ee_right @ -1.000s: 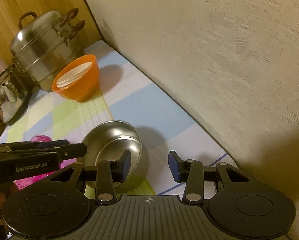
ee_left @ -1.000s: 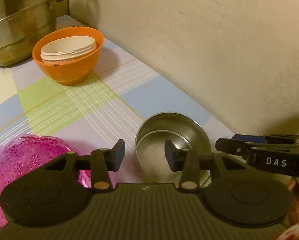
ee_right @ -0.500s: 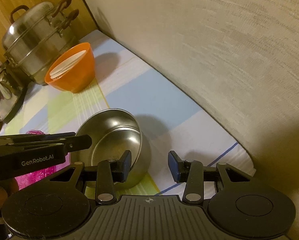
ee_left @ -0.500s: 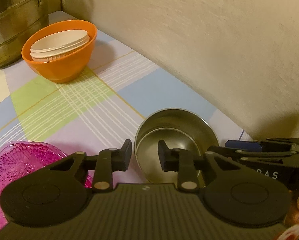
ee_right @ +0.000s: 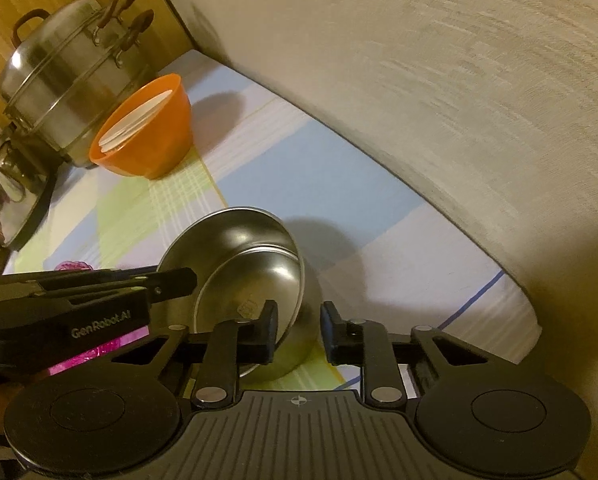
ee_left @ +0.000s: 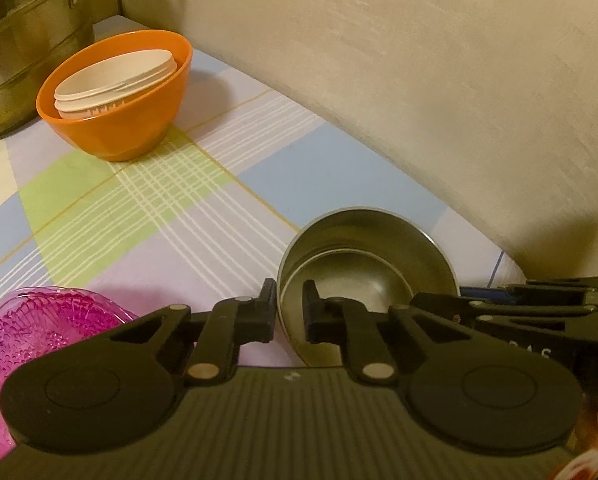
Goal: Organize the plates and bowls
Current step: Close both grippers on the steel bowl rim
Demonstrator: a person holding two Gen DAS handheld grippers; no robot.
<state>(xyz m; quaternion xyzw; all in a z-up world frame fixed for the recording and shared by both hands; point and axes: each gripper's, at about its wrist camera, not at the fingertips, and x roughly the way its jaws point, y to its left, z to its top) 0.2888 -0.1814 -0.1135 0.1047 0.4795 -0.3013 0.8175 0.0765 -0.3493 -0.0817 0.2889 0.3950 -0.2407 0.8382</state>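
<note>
Both claws have dropped closer to the nested steel bowls (ee_left: 363, 276) since the earlier frames, and their jaws have narrowed from well apart to a slim gap. On the checked table (ee_left: 139, 208), the steel pair sits near the wall, a smaller bowl inside a larger one, the inner one lying tilted. Left claw (ee_left: 289, 306) is closing with the near-left rim between its jaws; the pads appear to sit at the wall on either side, though firm contact cannot be confirmed from this view. Right claw (ee_right: 297, 330) is also closing, straddling the opposite rim: its inner pad lies against the bowl interior while the outer pad stands just clear of the outside wall, so that grip is judged incomplete. Orange bowl (ee_left: 115, 96), holding a stack of white bowls (ee_left: 115, 80), stands well apart by the steel steamer pot (ee_right: 71, 76); a pink glass dish (ee_left: 39, 332) lies just beside the left claw. Judged step: a two-sided pinch on the steel bowls ahead of a lift. Recommendation: finish both closures before raising, confirm each claw captures the same rim or both rims together, and lift evenly, since thin polished steel is likely to slip or rotate under uneven pressure, and the loose inner bowl may shift.
</note>
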